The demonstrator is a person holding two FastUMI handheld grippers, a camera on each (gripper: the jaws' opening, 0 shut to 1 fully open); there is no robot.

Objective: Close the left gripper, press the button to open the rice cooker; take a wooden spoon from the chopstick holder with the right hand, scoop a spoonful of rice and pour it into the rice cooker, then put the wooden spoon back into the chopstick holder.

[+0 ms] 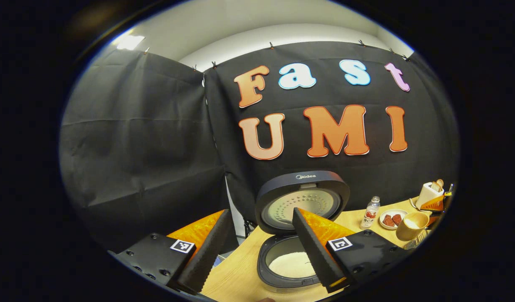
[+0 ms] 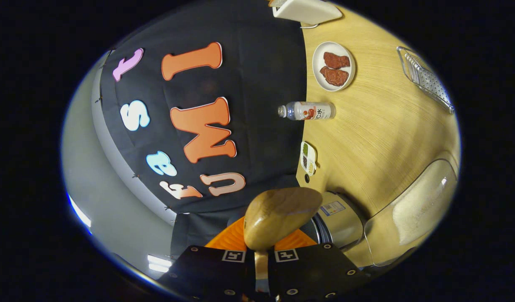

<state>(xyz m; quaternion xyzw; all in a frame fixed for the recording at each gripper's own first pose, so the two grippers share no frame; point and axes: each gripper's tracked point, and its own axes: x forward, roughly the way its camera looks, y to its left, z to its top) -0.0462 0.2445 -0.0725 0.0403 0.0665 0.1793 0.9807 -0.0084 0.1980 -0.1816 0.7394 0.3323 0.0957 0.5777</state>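
Rice lies white inside the dark round rice cooker (image 1: 288,262), lid raised, near the wooden tabletop's (image 1: 236,277) edge. Left gripper (image 1: 263,247) jaws apart; right gripper (image 2: 260,256) clamps a wooden spoon (image 2: 278,216).

Smooth, polished wooden spoon (image 2: 280,216); matt wood-grain table (image 2: 379,126); glossy dark plastic rice cooker (image 1: 301,201); clear plastic container (image 2: 412,209).

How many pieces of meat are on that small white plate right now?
2: both lie side by side on the white plate, one piece nearer the chopstick holder, the other piece nearer the bottle. None looks hidden.
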